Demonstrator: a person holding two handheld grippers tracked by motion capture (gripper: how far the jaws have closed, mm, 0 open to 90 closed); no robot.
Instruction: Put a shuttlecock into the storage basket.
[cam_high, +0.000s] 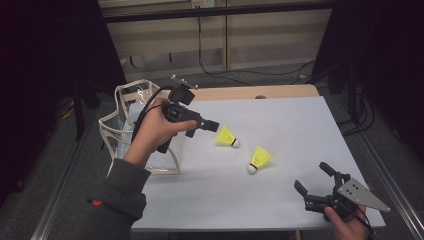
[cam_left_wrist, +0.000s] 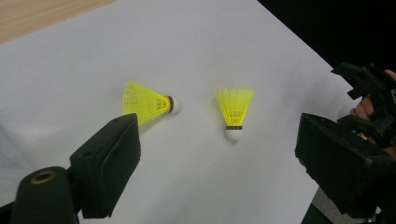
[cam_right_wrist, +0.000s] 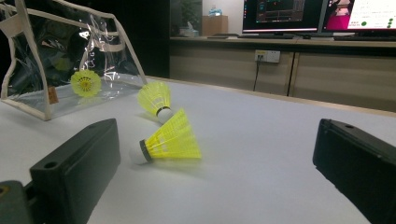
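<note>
Two yellow shuttlecocks with white cork tips lie on the white table top: one (cam_high: 226, 136) nearer the middle, the other (cam_high: 260, 159) closer to me and to the right. My left gripper (cam_high: 212, 126) hovers just left of the first shuttlecock (cam_left_wrist: 144, 103), jaws wide apart and empty, with the second shuttlecock (cam_left_wrist: 234, 109) ahead of it. My right gripper (cam_high: 311, 176) rests low at the front right, open, pointing at the nearer shuttlecock (cam_right_wrist: 170, 137); the farther shuttlecock (cam_right_wrist: 156, 100) lies behind it. A third yellow shuttlecock (cam_right_wrist: 85, 83) sits inside the clear bag (cam_right_wrist: 70, 60).
The clear plastic bag (cam_high: 135, 125) with cream trim stands at the table's left edge, behind my left hand. A strip of bare wood (cam_high: 260, 92) runs along the far side. Cables hang on the wall beyond. Monitors (cam_right_wrist: 299, 16) glow across the room.
</note>
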